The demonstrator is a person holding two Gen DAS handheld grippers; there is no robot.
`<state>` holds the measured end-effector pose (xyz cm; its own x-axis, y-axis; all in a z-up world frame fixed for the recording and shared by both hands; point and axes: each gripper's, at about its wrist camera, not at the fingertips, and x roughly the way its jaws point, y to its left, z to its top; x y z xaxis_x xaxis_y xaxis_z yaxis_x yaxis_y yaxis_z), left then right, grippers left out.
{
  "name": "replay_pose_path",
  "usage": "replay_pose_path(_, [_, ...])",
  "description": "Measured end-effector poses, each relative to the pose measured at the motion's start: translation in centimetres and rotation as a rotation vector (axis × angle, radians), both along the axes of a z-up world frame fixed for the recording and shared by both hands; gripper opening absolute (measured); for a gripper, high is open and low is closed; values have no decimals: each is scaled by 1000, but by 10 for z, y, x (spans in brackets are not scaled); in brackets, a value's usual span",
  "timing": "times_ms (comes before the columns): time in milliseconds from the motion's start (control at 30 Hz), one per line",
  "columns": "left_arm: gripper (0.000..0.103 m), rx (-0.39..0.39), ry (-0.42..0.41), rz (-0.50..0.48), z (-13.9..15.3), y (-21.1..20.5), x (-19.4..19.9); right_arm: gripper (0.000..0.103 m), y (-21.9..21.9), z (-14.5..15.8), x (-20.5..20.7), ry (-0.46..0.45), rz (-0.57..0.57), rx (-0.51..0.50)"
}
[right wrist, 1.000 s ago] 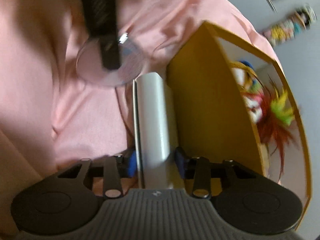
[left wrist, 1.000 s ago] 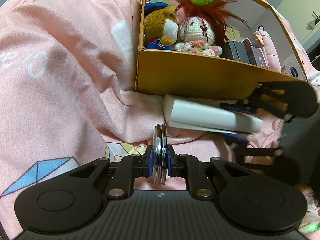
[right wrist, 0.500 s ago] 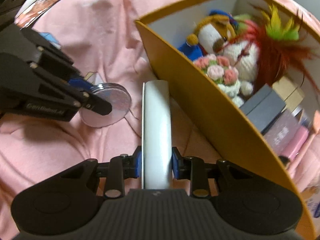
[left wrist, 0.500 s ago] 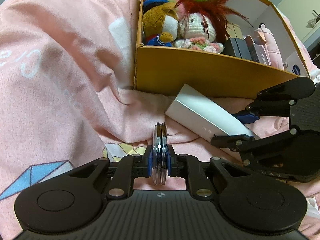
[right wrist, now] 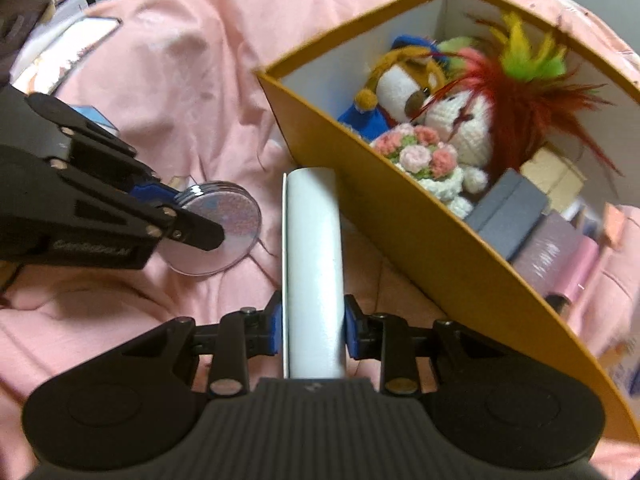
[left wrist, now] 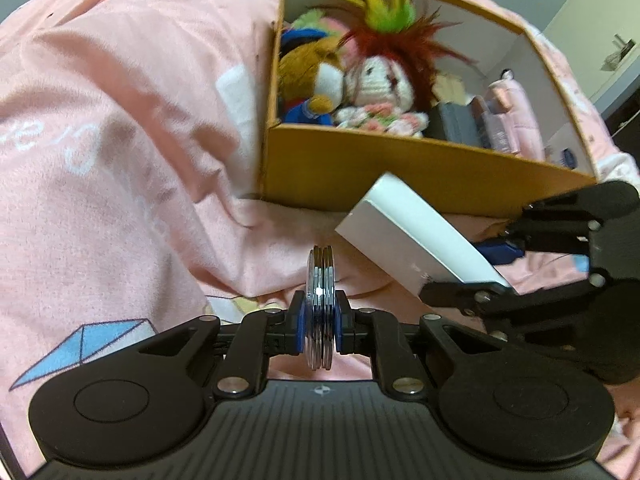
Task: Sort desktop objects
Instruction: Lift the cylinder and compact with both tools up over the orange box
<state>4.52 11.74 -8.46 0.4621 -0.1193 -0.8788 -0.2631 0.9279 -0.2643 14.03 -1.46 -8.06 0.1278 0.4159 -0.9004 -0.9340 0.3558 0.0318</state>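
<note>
My left gripper (left wrist: pixel 319 330) is shut on a stack of round clear discs (left wrist: pixel 319 312), held on edge above the pink bedspread. From the right wrist view the same discs (right wrist: pixel 218 232) hang in the left gripper (right wrist: pixel 192 220), left of the white box. My right gripper (right wrist: pixel 313 330) is shut on a flat white box (right wrist: pixel 312 264), lifted and tilted in front of the yellow cardboard box (right wrist: pixel 400 216). In the left wrist view the white box (left wrist: pixel 408 232) points toward the yellow box (left wrist: pixel 400 168), with the right gripper (left wrist: pixel 484 268) behind it.
The yellow box holds a brown plush dog (left wrist: pixel 308 84), a crocheted doll with red hair (left wrist: pixel 384 80), dark grey boxes (right wrist: pixel 508 212) and pink packages (right wrist: pixel 560 256). Rumpled pink bedspread (left wrist: pixel 120 140) lies all around. Papers (right wrist: pixel 60 52) lie at the far left.
The right gripper has rolled and risen with the white box, which went from lying flat against the yellow box to tilted up off the bedspread. The left gripper has hardly moved.
</note>
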Motion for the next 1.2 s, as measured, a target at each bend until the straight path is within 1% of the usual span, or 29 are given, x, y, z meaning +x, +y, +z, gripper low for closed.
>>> replay_pose_path(167, [15,-62,-54,-28,22,-4,-4,31,-34,38,-8,0,-41,59])
replay_pose_path(200, [15,-70,-68,-34,28,-6,-5,31,-36,43,-15,-3,-51,66])
replay_pose_path(367, [15,-98,-142,-62,58,-8,-9,31,-68,83,-7,-12,-114,124])
replay_pose_path(400, [15,-100,-156,-68,65,-9,-9,31,-69,86,-7,-15,-125,135])
replay_pose_path(467, [15,-100,-182,-77,77,-10,-6,31,-76,102,-7,-32,-153,151])
replay_pose_path(567, [15,-96,-214,-85,89,-12,5,31,-82,129,7,-72,-213,176])
replay_pose_path(667, [15,-91,-247,-92,103,-11,18,31,-91,144,24,-111,-292,202])
replay_pose_path(733, [15,-75,-266,-96,110,-11,27,31,-94,152,38,-137,-344,219])
replay_pose_path(833, [15,-44,-287,-100,120,-10,44,31,-91,158,58,-190,-371,218])
replay_pose_path(900, [15,-36,-295,-101,123,-9,57,31,-84,160,72,-215,-359,204])
replay_pose_path(1067, [15,-41,-293,-107,125,-6,92,31,-62,156,106,-265,-272,151])
replay_pose_path(1200, [15,-32,-271,-121,121,-8,113,31,-40,149,118,-376,-87,81])
